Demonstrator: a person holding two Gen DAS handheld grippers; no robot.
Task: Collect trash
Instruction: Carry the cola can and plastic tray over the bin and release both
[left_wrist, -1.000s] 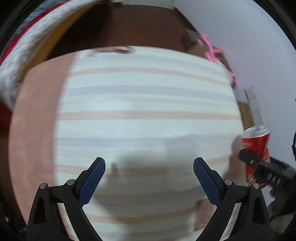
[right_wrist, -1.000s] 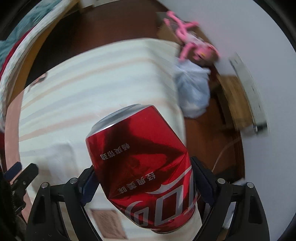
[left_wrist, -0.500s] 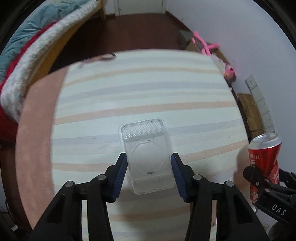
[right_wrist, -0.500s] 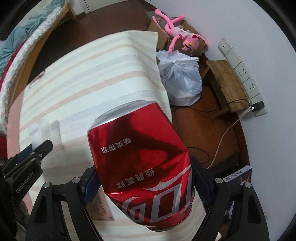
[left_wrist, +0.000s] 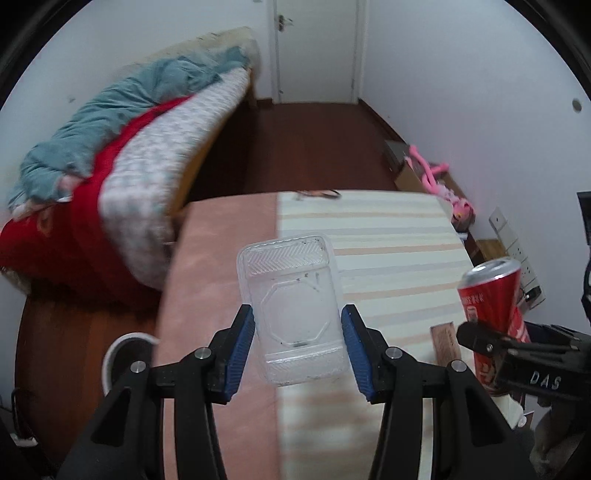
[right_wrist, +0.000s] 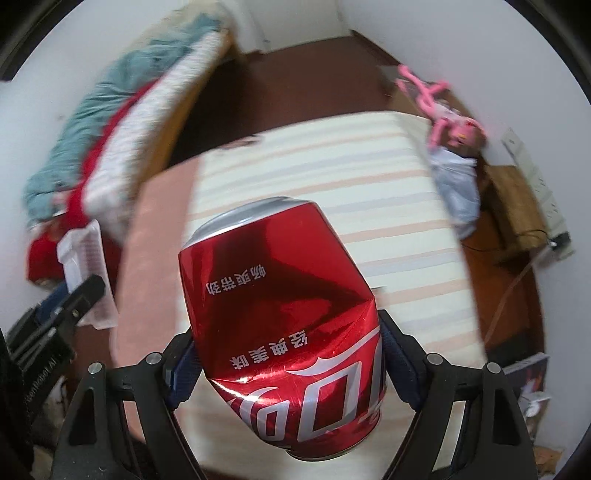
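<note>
My left gripper (left_wrist: 297, 347) is shut on a clear plastic container (left_wrist: 295, 310) and holds it in the air above the striped tablecloth (left_wrist: 388, 240). My right gripper (right_wrist: 288, 358) is shut on a dented red cola can (right_wrist: 284, 317), also held above the table. The can shows in the left wrist view (left_wrist: 493, 306) at the right, and the plastic container shows in the right wrist view (right_wrist: 83, 258) at the left.
A bed with teal and red bedding (left_wrist: 110, 147) stands to the left. A white bin rim (left_wrist: 125, 347) shows on the floor at lower left. A pink plush toy (right_wrist: 443, 107), a white plastic bag (right_wrist: 458, 184) and a wooden stool (right_wrist: 513, 199) sit right of the table.
My left gripper closed on the plastic container and lifted it off the table. Both grippers have risen and tilted up, so more of the room shows. The can stays gripped.
</note>
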